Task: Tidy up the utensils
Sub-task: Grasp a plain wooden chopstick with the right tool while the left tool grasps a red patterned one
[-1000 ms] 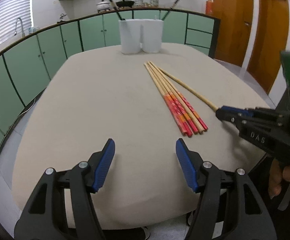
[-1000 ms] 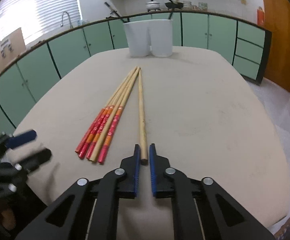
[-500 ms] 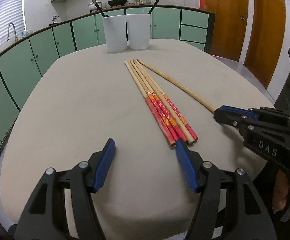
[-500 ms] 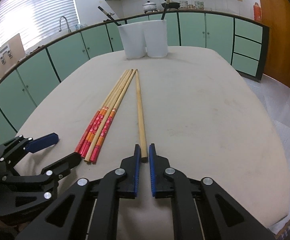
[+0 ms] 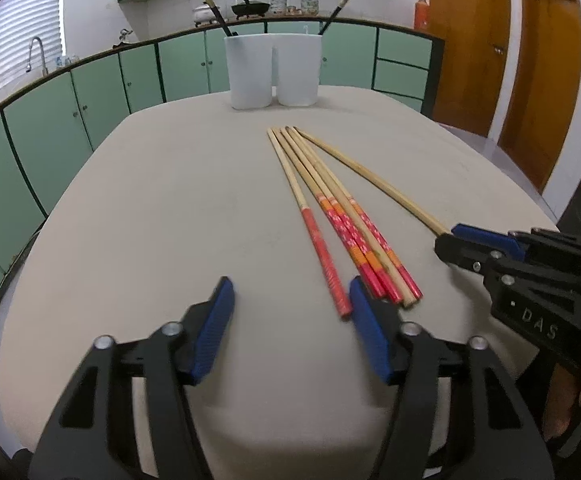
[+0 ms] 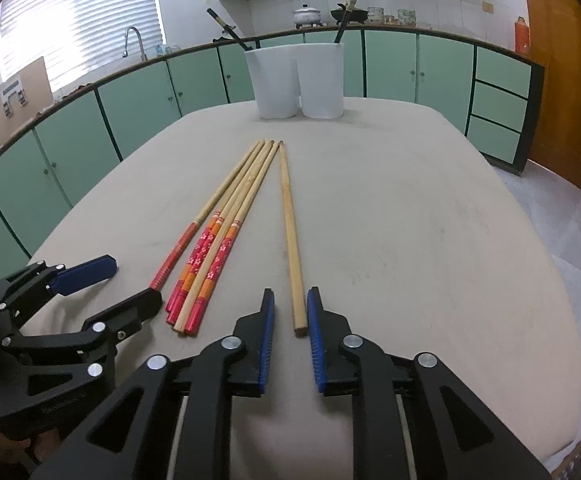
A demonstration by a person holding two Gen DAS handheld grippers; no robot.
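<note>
On the table [image 6: 410,208], left to right: left tool [image 5: 290,312], jaws just narrowed yet still apart, nothing between them, its right pad touching the red ends of the painted chopsticks [image 5: 342,220]; plain chopstick [image 6: 292,236], lying flat and just beside them; right tool [image 6: 290,320], jaws just parted, straddling that stick's near end without pressing it. Twin white holder [image 6: 300,80] stands at the far edge, a dark chopstick in each cup. Risk: the left pad may nudge and scatter the painted sticks; a thin, round stick may roll or slip from either pinch.
</note>
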